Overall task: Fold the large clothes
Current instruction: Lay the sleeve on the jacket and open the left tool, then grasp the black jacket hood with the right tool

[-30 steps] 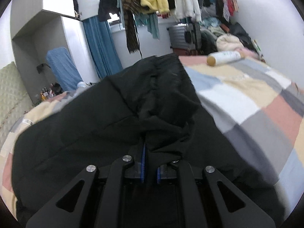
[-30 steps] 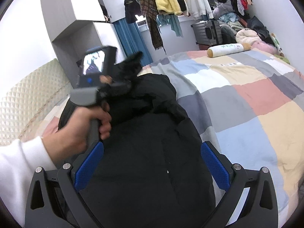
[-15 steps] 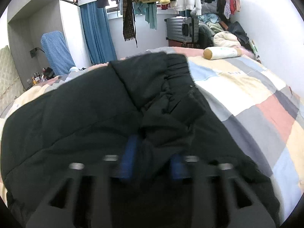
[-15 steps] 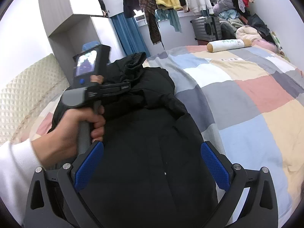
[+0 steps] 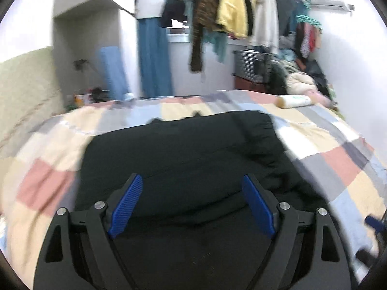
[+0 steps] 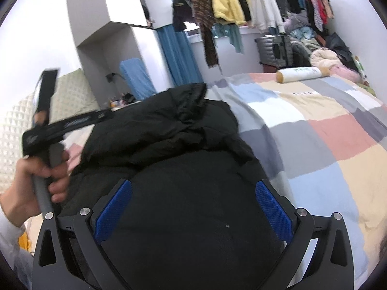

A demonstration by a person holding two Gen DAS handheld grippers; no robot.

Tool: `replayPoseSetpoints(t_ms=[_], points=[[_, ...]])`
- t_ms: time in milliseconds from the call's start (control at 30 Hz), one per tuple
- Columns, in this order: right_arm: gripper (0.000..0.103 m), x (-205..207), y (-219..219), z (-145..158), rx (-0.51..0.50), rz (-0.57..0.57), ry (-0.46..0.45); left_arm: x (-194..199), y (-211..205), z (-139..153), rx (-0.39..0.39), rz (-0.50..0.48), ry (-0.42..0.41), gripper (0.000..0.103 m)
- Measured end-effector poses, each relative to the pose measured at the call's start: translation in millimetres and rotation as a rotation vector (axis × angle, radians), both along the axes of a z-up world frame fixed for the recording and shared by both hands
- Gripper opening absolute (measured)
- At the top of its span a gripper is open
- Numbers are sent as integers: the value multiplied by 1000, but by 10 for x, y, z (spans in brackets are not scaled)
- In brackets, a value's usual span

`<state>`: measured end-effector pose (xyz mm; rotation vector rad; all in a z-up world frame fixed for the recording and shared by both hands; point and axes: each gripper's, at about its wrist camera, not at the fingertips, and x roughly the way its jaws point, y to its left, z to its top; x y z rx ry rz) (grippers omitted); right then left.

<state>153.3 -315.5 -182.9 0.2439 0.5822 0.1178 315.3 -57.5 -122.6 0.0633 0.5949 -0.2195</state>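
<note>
Black padded jacket (image 5: 193,159) lies on the bed, spread over a patchwork quilt (image 5: 338,159) of pink, cream, grey and pale blue squares. In the right wrist view the jacket (image 6: 183,193) shows a bunched, doubled-over fold of fabric lying across its far half, with a gathered edge sticking up at the top, while the near half lies flatter.

The left gripper (image 5: 191,207) hangs over the near part of the jacket with its jaws spread wide; its blue ribbed pads (image 5: 125,205) have nothing between them but the cloth lying below, and whether they touch it cannot be told. This view is blurred. The right gripper (image 6: 191,207) is also spread wide over the flat near part of the jacket, its blue pads (image 6: 273,212) empty.

In the right wrist view the left hand (image 6: 36,183), in a white sleeve, grips the grey handle of the left gripper (image 6: 60,125) at the left edge of the jacket; from here its fingers are hidden by the fabric.

A cylindrical bolster pillow (image 6: 302,73) lies at the far end of the bed. Beyond it stand a grey suitcase (image 6: 275,48) and a pile of clothes, and garments hang on a rail (image 5: 232,7) above a blue curtain (image 6: 176,55).
</note>
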Motion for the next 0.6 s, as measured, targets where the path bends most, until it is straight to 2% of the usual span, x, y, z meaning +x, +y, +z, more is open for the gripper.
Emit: replayPoseSetpoints(t_ms=[133, 300, 400, 500, 600], points=[[103, 22, 137, 73, 4, 44, 1, -154, 597, -116, -26, 88, 36, 85], [103, 152, 248, 221, 12, 82, -13, -181, 1047, -383, -19, 184, 52, 85], [103, 393, 305, 261, -17, 96, -19, -119, 1220, -542, -24, 230, 83, 87], [102, 710, 305, 223, -18, 107, -5, 22, 1408, -750, -17, 283, 133, 94], [101, 1092, 311, 142, -61, 111, -3, 154, 1466, -916, -8, 313, 160, 101]])
